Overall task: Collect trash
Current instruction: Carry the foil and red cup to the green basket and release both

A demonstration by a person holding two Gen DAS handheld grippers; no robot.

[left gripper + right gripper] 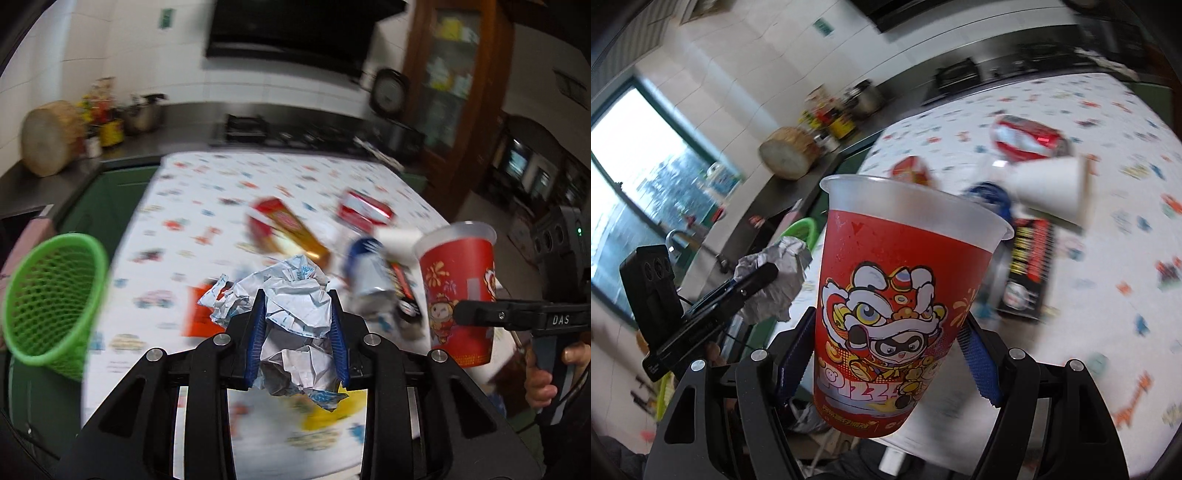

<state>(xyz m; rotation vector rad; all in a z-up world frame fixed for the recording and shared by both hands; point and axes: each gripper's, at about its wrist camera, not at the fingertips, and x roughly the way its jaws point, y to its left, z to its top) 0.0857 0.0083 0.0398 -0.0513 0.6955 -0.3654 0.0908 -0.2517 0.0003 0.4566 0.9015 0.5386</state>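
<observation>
My left gripper is shut on a crumpled white paper wrapper, held above the table; the same wrapper shows at the left of the right wrist view. My right gripper is shut on a red plastic cup with a cartoon lion print, upright and off the table; this cup shows at the right of the left wrist view. A green mesh basket sits at the table's left edge. On the table lie a red and gold box, a crushed red can, a blue and silver can and a white paper cup.
The table has a white patterned cloth. Behind it runs a dark counter with a round wooden block, jars, a pot and a stove. A black box lies near the cans. A wooden cabinet stands at the right.
</observation>
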